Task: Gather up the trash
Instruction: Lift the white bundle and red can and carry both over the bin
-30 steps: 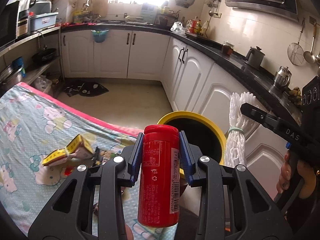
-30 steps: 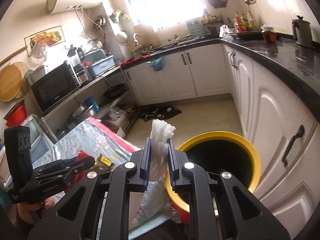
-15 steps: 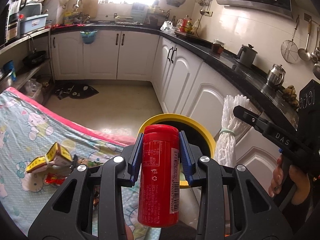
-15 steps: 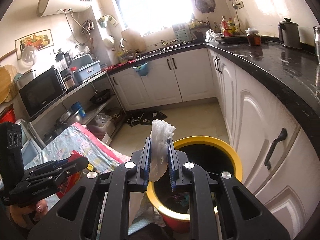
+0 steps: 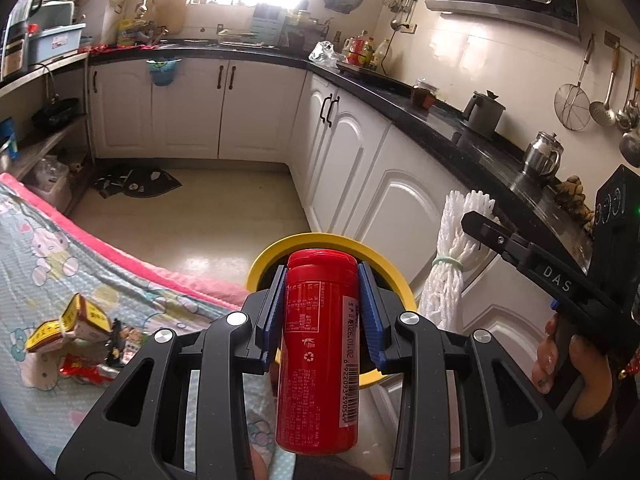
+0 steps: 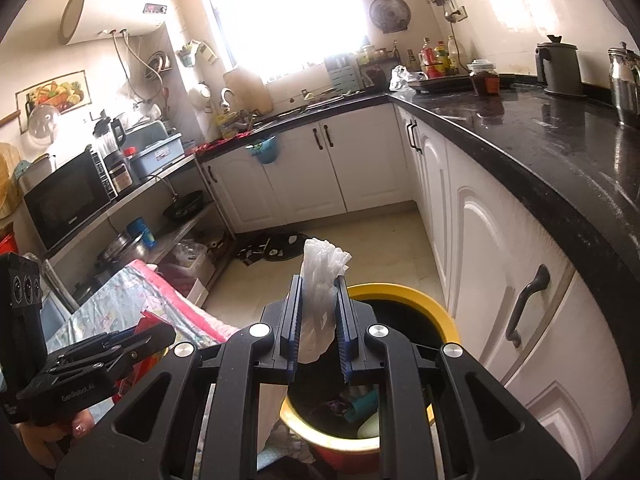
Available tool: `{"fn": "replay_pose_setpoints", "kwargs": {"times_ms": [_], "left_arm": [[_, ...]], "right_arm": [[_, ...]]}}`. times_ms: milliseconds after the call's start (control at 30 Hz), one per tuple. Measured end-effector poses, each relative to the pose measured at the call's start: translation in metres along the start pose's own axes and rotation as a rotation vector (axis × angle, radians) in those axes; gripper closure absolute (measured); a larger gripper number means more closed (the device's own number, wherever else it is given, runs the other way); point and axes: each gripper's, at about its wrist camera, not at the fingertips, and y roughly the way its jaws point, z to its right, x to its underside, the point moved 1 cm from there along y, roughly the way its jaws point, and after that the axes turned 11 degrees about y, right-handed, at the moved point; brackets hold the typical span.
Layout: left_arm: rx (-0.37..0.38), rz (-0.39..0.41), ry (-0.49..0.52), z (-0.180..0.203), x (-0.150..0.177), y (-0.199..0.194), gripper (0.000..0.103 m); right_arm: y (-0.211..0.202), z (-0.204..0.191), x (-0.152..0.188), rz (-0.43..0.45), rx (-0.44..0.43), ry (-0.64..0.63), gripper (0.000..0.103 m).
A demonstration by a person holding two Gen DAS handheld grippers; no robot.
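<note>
Over the last second both grippers have travelled from above the surface toward the yellow-rimmed bin; in the left wrist view the bin rim now sits directly behind the load at 12 o'clock, where before it lay toward 1 o'clock; judgement: transport is nearly complete and release over the opening is the pending step. The left gripper has its fingers pinching the red can upright; the right gripper has its fingers pinching the white foam net above the bin's near edge. More trash, yellow cartons, remains on the surface at 9 o'clock. Legible writing: barcode digits "6 922093 890549" and a recycling symbol on the can; "DAS" on the right gripper body; a partly legible name on the left gripper body.
</note>
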Motion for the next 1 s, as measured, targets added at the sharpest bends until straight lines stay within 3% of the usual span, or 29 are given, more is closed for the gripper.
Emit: {"fn": "replay_pose_setpoints", "kwargs": {"times_ms": [600, 1000], "left_arm": [[0.003, -0.019, -0.022, 0.008, -0.014, 0.050, 0.075], [-0.001, -0.051, -0.057, 0.001, -0.007, 0.084, 0.075]], "right_arm": [[0.032, 0.026, -0.014, 0.046, 0.144, -0.026, 0.088], [0.057, 0.046, 0.012, 0.057, 0.218, -0.039, 0.088]]}}
